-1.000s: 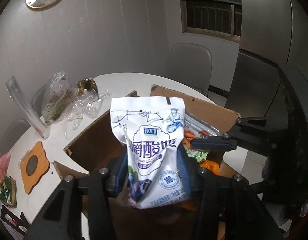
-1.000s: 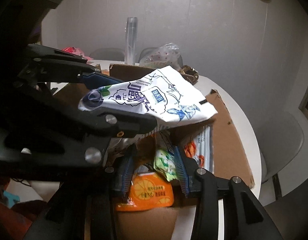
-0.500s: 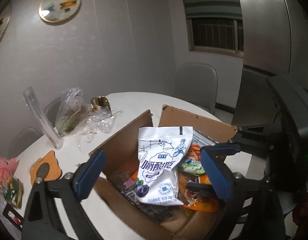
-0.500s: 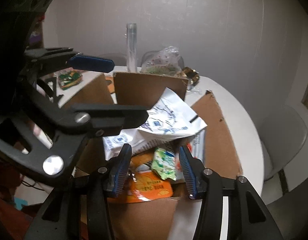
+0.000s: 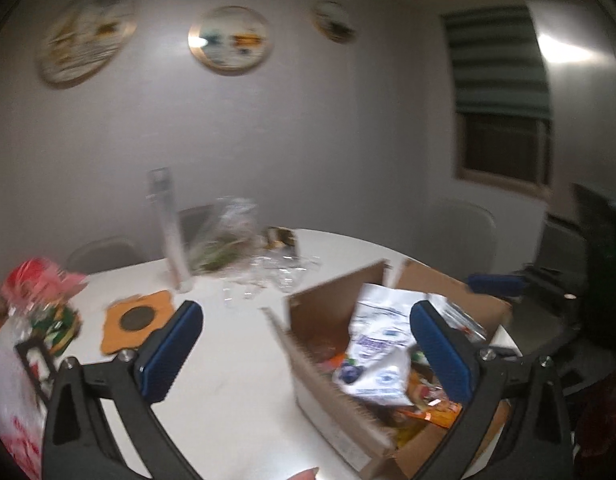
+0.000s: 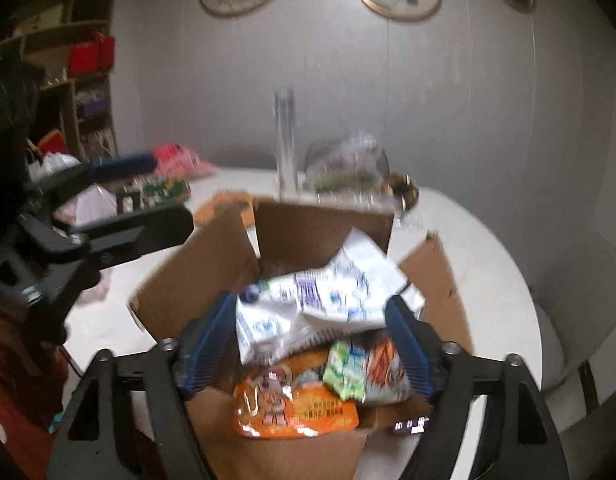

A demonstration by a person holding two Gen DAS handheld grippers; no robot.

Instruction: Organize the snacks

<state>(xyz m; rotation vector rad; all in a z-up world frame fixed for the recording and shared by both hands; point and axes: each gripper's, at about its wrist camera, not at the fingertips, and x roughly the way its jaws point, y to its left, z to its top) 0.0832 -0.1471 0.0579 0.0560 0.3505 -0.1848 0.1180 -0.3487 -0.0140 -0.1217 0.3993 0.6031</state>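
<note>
Cardboard box [image 6: 211,280] on the white desk [image 5: 235,384]: holds the white milk pouch [image 6: 308,304] atop the orange snack packet [image 6: 295,412]. Left hand-held gripper [image 5: 308,356], beside the box: jaws just opened wide, empty. Right hand-held gripper [image 6: 308,344], over the box: jaws just opened, clamping nothing.
</note>
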